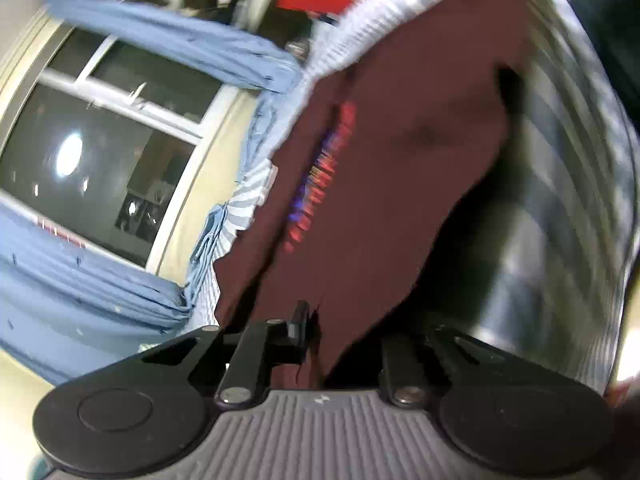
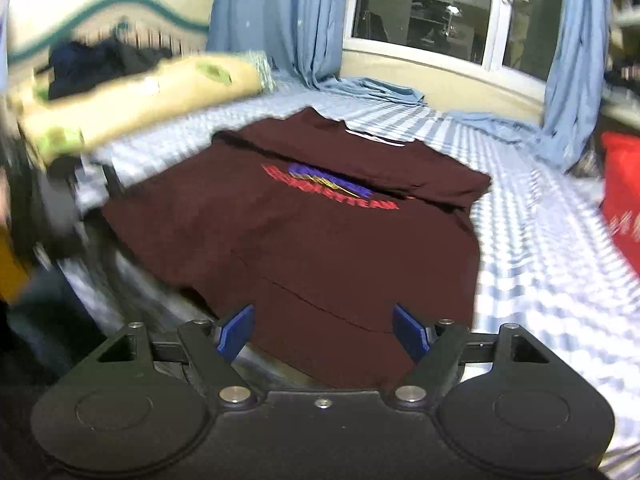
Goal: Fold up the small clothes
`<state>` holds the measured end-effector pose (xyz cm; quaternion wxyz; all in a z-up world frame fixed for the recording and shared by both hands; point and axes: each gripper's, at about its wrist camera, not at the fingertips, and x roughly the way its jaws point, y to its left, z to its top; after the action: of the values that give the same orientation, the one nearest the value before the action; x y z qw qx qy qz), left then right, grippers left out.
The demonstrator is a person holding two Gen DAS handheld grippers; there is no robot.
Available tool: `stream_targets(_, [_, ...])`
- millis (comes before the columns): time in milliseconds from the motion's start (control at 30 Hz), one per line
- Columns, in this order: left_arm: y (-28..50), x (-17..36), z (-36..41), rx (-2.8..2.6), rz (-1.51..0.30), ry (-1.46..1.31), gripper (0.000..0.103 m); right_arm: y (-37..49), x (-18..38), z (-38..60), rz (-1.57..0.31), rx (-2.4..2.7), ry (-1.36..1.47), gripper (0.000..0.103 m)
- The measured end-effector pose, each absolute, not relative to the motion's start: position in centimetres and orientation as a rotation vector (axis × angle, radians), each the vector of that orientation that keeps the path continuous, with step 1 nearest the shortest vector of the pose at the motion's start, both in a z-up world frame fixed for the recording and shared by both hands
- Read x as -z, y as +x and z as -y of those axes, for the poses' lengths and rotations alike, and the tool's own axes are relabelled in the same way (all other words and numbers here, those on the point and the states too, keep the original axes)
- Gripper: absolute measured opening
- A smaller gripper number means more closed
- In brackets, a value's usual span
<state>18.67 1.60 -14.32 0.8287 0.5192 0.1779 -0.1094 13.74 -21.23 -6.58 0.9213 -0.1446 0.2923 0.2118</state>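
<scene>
Maroon cotton fills both of my views: the T-shirt (image 2: pixel 320 240) lies spread on a bed covered with a blue-and-white striped sheet (image 2: pixel 540 240), its collar toward the window (image 2: pixel 424 12) and its hem hanging over the near edge of the bed. A red, blue and yellow printed logo (image 2: pixel 332 188) crosses the chest, and a fold of the shirt's upper part partly overlaps the print.

My right gripper (image 2: pixel 324 330) hangs just above the hem at the near edge, its blue pads (image 2: pixel 410 332) standing wide apart with cloth below and between them but not pinched.

My left gripper (image 1: pixel 310 328) has its jaws drawn narrow, clamped on an edge of the same T-shirt (image 1: pixel 400 160), which stretches away from the fingers across the striped sheet (image 1: pixel 560 200). Only one black finger (image 1: pixel 298 328) shows clearly; the other is hidden behind the cloth. That view is tilted and blurred.

Blue curtains (image 2: pixel 272 20) hang at either side of the window and pool on the far edge of the bed. A yellow-and-green pillow (image 2: pixel 140 96) rests at the far left corner with dark clothes (image 2: pixel 100 60) behind it. A red item (image 2: pixel 624 200) sits at the right edge.
</scene>
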Motion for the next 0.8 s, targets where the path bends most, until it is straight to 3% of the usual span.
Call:
stream_targets(200, [23.8,6.9,-3.3,0.236,-0.356,0.843,0.017,13.8,8.7,19.6,-0.599,-0.453,-0.492,0.08])
stream_targets(333, [25.7,5.8,-3.4,0.22,-0.332,0.821,0.016,14.3,9.9,18.2,-0.595,-0.403,-0.609,0.068])
stream_targets(533, [25.9,5.0,-3.8,0.227,-0.345,0.771,0.016,15.8,11.6,18.5,-0.595,-0.247,-0.722,0.066])
stream_targets(567, [25.2,5.2,-3.9,0.228,-0.354,0.759,0.016,16.1,12.0,18.7,-0.59,-0.228,-0.742,0.062])
stream_targets(600, [24.9,5.3,-4.1,0.232,-0.367,0.743,0.016,16.5,12.4,18.9,-0.584,-0.207,-0.759,0.05])
stream_targets(633, [24.6,5.4,-4.7,0.244,-0.386,0.715,0.016,17.0,12.9,19.0,-0.584,-0.182,-0.791,0.021])
stream_targets(667, [24.0,5.5,-5.1,0.261,-0.402,0.688,0.016,17.5,13.4,19.1,-0.591,-0.155,-0.831,0.006])
stream_targets(800, [22.6,7.0,-7.5,0.29,-0.516,0.544,0.016,18.7,10.5,21.0,-0.618,-0.155,-0.58,0.003])
